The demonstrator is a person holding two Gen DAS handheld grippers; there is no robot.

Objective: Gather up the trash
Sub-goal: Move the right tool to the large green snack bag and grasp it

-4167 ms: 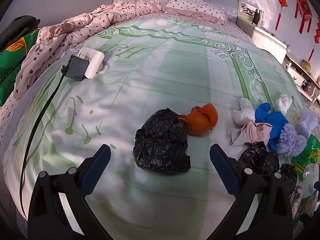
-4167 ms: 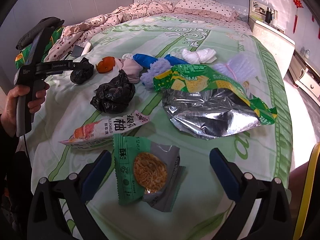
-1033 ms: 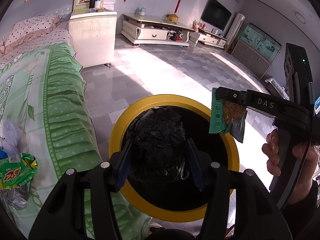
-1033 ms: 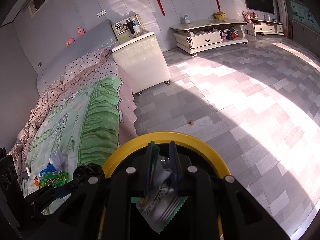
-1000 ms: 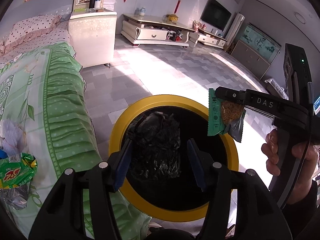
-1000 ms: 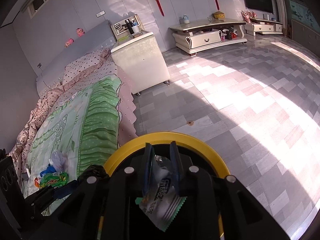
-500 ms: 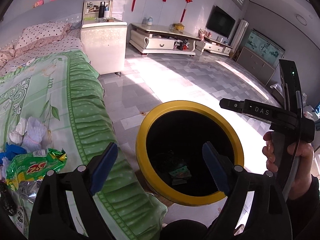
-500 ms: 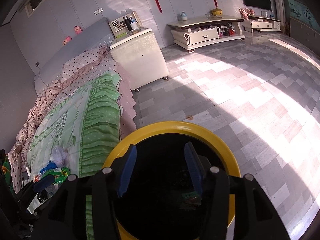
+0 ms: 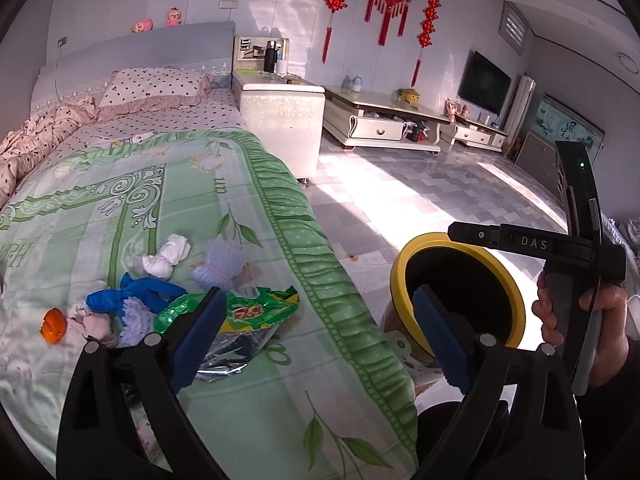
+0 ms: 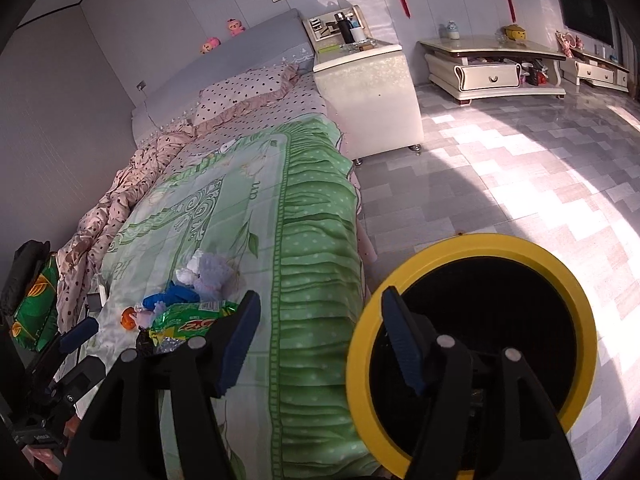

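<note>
While both grippers point down toward the green bedspread [image 9: 248, 184], neither has anything between its blue pads. In the left wrist view the left gripper [image 9: 320, 328] stands spread wide, its jaws having just been opening, with nothing in the gap. At about 3 o'clock from it the right gripper [image 9: 456, 231] shows side-on in a person's hand [image 9: 580, 312]. In the right wrist view the right gripper [image 10: 320, 332] is partly spread, its jaws having just been opening too, and it grips nothing. Beside the bed on the tiled floor sits the yellow-rimmed bin [image 10: 472, 344], at 4 o'clock in that view. On the bedspread remain a green snack bag [image 9: 256, 312], a blue rag [image 9: 132, 292], white tissue wads [image 9: 168, 256] and an orange peel [image 9: 54, 323], all clustered at 9 o'clock in the left wrist view
</note>
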